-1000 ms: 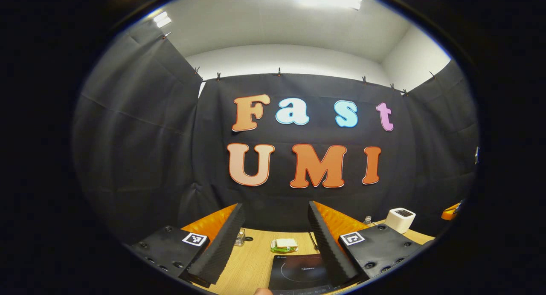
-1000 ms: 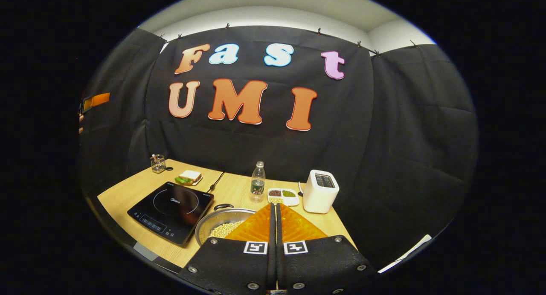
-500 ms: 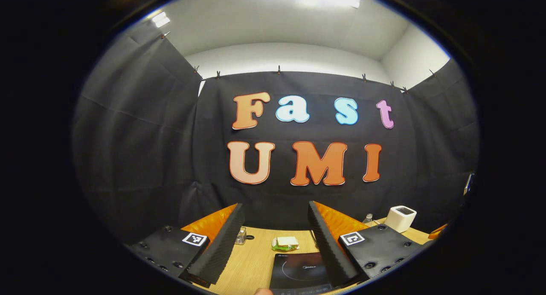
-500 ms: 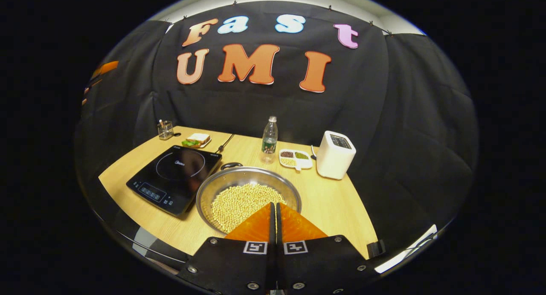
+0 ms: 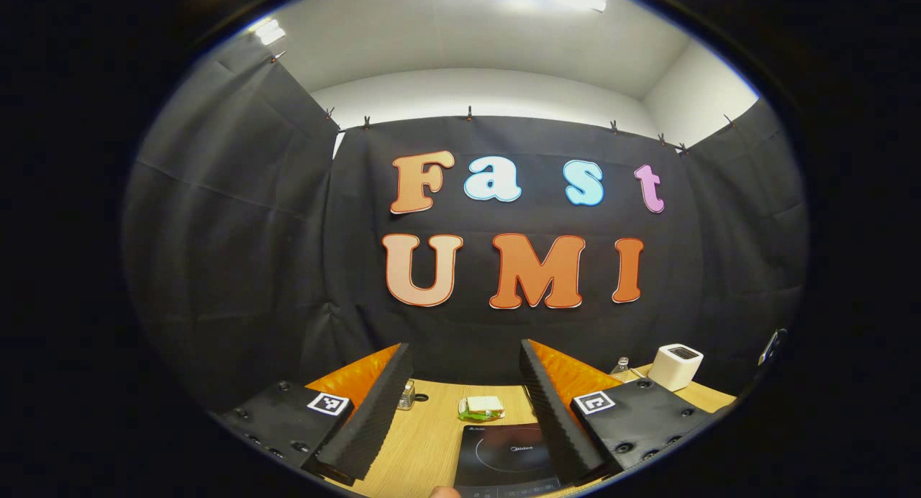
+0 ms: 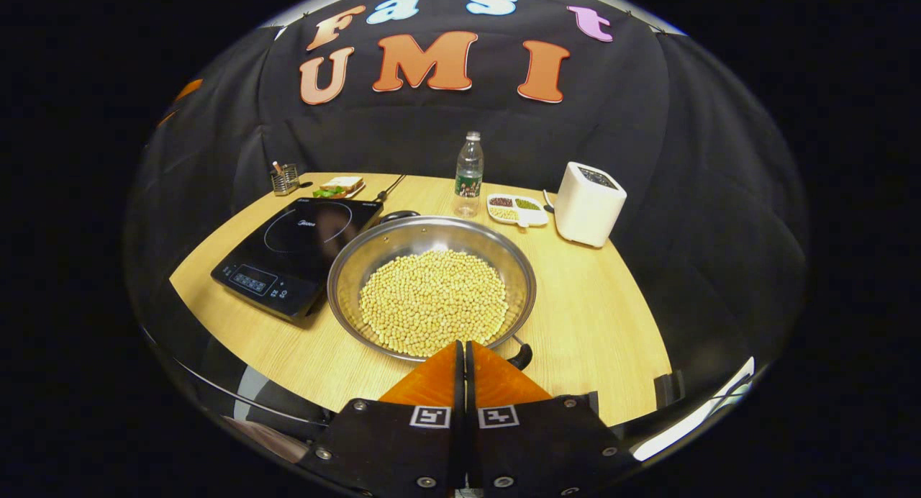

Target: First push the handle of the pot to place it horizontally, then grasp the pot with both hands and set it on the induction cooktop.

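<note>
Steel pot [image 6: 432, 289] of beans sits just ahead of your closed right tool [image 6: 464, 350], its near handle [image 6: 519, 355] beside the tips; induction cooktop [image 6: 295, 250] left. Your left tool [image 5: 464, 412] gapes, empty.

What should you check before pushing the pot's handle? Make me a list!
1. Right gripper fingers closed for pushing: ok, they meet with nothing between them.
2. Right gripper near the handle: ok, the near handle sits just beside the tips.
3. Touching the handle: cannot tell.
4. Pot on the table, off the induction cooktop: ok, beside it.
5. Cooktop top bare: ok.
6. Left gripper ready: ok, open, above the cooktop's end.
</note>
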`<state>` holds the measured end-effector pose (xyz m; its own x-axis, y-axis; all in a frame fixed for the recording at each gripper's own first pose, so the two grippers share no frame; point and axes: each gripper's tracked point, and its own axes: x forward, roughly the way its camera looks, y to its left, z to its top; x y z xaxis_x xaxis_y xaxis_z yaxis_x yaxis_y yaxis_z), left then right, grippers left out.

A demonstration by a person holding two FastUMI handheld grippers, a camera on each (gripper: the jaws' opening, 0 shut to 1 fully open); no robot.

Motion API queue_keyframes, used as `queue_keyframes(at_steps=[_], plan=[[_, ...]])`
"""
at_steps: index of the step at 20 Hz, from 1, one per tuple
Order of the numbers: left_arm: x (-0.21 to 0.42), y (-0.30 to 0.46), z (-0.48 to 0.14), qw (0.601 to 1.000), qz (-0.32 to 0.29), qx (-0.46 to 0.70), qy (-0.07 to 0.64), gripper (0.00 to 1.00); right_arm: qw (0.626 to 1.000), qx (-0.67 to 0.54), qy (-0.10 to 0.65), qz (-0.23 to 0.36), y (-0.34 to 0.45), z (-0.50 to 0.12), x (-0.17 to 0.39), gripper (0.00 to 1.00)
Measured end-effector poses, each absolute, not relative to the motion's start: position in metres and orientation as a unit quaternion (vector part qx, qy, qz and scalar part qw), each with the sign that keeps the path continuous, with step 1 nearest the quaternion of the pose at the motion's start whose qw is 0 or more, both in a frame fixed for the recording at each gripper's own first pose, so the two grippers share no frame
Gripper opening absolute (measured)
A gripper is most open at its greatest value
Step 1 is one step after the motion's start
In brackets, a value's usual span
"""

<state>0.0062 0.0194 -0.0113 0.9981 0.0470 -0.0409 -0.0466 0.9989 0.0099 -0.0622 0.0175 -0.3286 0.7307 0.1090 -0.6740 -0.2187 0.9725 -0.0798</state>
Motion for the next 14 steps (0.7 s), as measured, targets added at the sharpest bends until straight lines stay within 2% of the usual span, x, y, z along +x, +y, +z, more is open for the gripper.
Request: queue_keyframes(at_steps=[6, 14], plan=[[0.008, 0.019, -0.014, 0.999, 0.024, 0.004, 0.025, 0.99, 0.909, -0.055, 0.401, 0.103, 0.027, -0.365, -0.07, 0.0], [0.008, 0.018, -0.015, 0.999, 0.025, 0.004, 0.027, 0.99, 0.904, -0.044, 0.415, 0.094, 0.018, -0.378, -0.071, 0.0]])
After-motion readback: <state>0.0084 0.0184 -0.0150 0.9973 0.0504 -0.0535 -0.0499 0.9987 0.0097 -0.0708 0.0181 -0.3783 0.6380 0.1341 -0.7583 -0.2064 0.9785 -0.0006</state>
